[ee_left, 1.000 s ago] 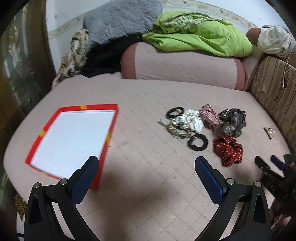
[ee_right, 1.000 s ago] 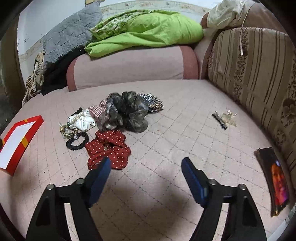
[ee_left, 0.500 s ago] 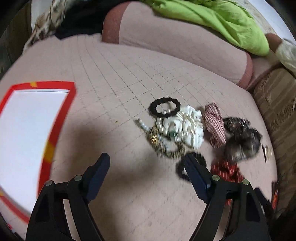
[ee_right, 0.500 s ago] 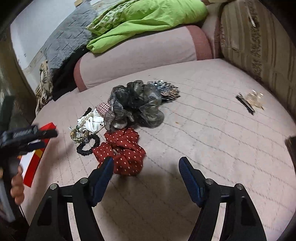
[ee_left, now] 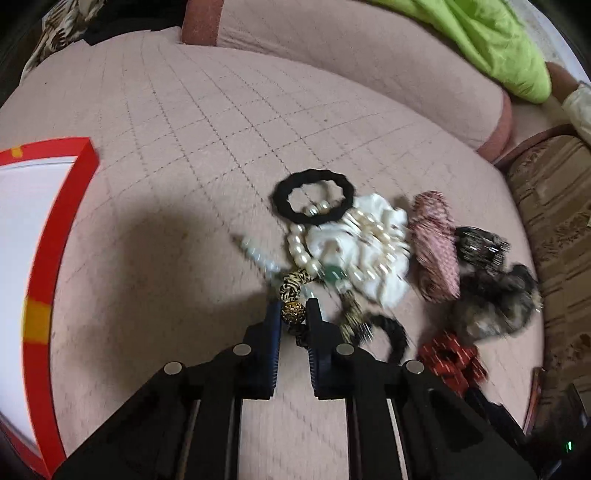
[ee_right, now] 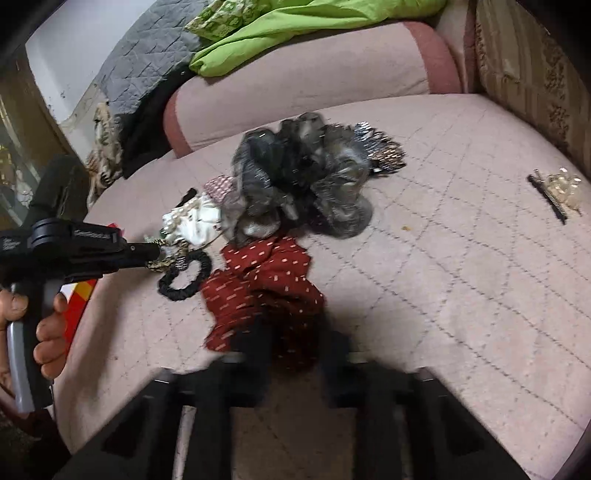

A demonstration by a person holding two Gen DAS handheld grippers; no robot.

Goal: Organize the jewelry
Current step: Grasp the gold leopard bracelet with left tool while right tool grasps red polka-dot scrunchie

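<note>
A pile of hair ties and jewelry lies on the pink quilted bed. My left gripper (ee_left: 293,314) is shut on a gold beaded bracelet (ee_left: 293,313) at the near edge of the pile, beside a pearl bracelet (ee_left: 304,253) on a white scrunchie (ee_left: 373,254) and a black hair tie (ee_left: 313,201). It also shows in the right wrist view (ee_right: 157,253). My right gripper (ee_right: 297,345) is blurred and closed around the red dotted scrunchie (ee_right: 266,280). A red-rimmed white box (ee_left: 40,236) lies at the left.
A grey-black scrunchie (ee_right: 299,181), a pink checked scrunchie (ee_left: 436,243) and another black tie (ee_right: 186,277) lie in the pile. A hair clip (ee_right: 557,192) lies apart at the right. Pink bolster (ee_right: 303,70), green blanket (ee_right: 280,22) and striped cushion (ee_left: 557,221) border the bed.
Both grippers moved forward and down into the pile and closed: the left on the gold beaded bracelet, the right on the red dotted scrunchie.
</note>
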